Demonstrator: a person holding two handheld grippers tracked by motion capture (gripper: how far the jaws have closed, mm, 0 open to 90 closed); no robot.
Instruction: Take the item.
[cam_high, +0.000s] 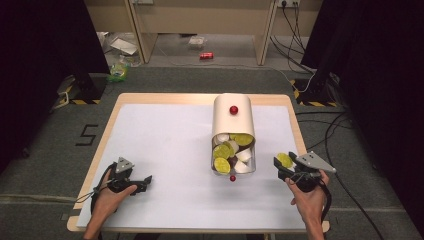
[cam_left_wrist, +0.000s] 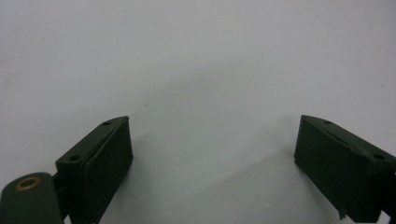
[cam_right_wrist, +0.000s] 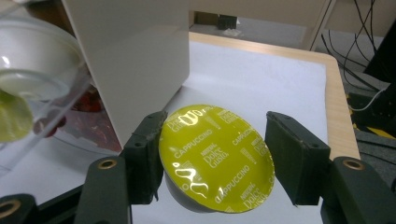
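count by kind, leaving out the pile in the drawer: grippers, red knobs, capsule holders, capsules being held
hand-held grippers: 2
red knobs: 2
capsule holder: 1
held green-lidded capsule: 1
total: 6

Yellow-lidded coffee capsule (cam_right_wrist: 215, 156), tilted, off the table

The yellow-green foil-lidded coffee capsule (cam_right_wrist: 215, 156) hides its own cup body beneath its lid. The clear plastic capsule drawer (cam_right_wrist: 42, 100) is cut off at the left edge, its contents blurred.
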